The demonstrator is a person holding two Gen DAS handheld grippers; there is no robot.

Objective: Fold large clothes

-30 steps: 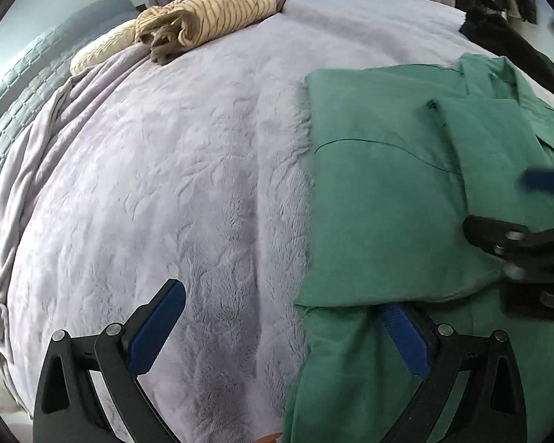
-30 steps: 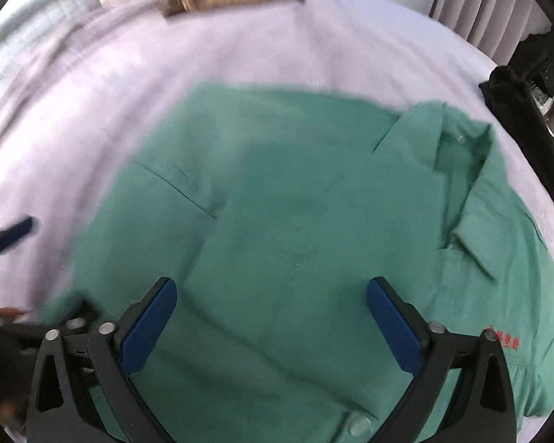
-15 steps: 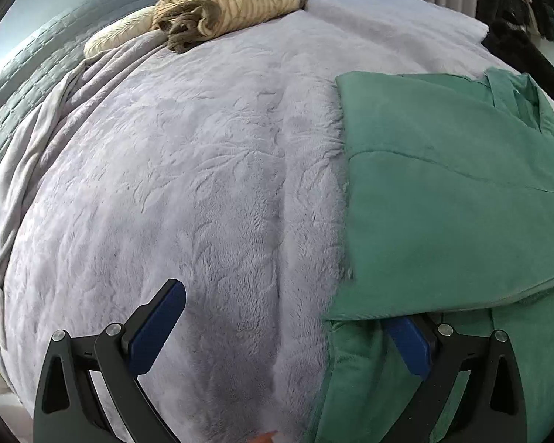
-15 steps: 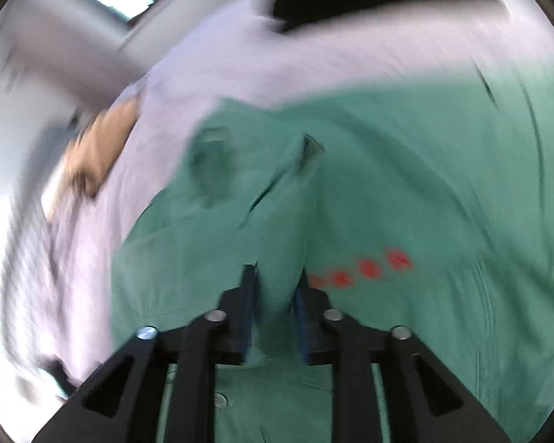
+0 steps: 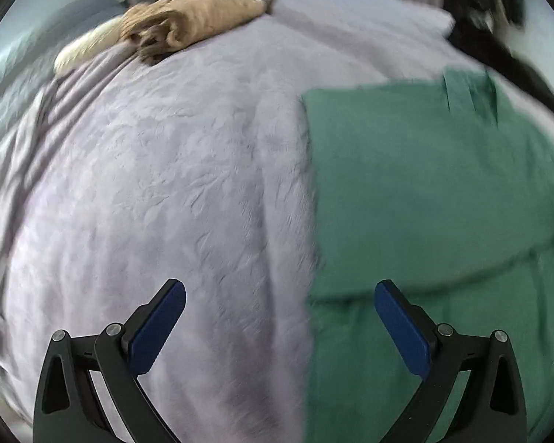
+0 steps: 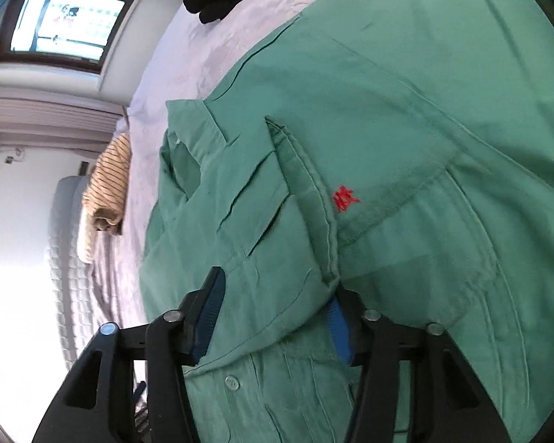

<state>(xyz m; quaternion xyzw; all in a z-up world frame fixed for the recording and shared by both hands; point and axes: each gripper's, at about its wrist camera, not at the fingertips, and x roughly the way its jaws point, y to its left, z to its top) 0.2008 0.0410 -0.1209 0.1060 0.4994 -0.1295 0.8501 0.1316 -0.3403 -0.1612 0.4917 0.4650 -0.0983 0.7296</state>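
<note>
Left wrist view has the left gripper (image 5: 277, 313) lowest in the picture, its blue-padded fingers (image 5: 155, 328) spread wide and holding nothing; one pad hangs over the pale lilac blanket (image 5: 166, 184) that covers the bed, the other over the green shirt (image 5: 424, 203). That shirt lies flat along the right-hand side of the bed, with one panel folded over so that a straight edge runs up the blanket. Farther off, near the head of the bed, a rolled tan striped garment (image 5: 192, 18) rests beside a cream pillow (image 5: 81, 53), and dark clothing (image 5: 498, 44) lies at the far right corner; this view is blurred. Right wrist view is rolled onto its side. Nearest, the right gripper (image 6: 273, 317) has its fingers (image 6: 210, 313) parted around a raised fold of the shirt near the button placket, one finger partly hidden under the cloth; whether they press it I cannot tell. Beyond them come the red embroidered mark (image 6: 345, 199) on the chest, the collar, then blanket, and a window (image 6: 66, 22) on the far wall.
</note>
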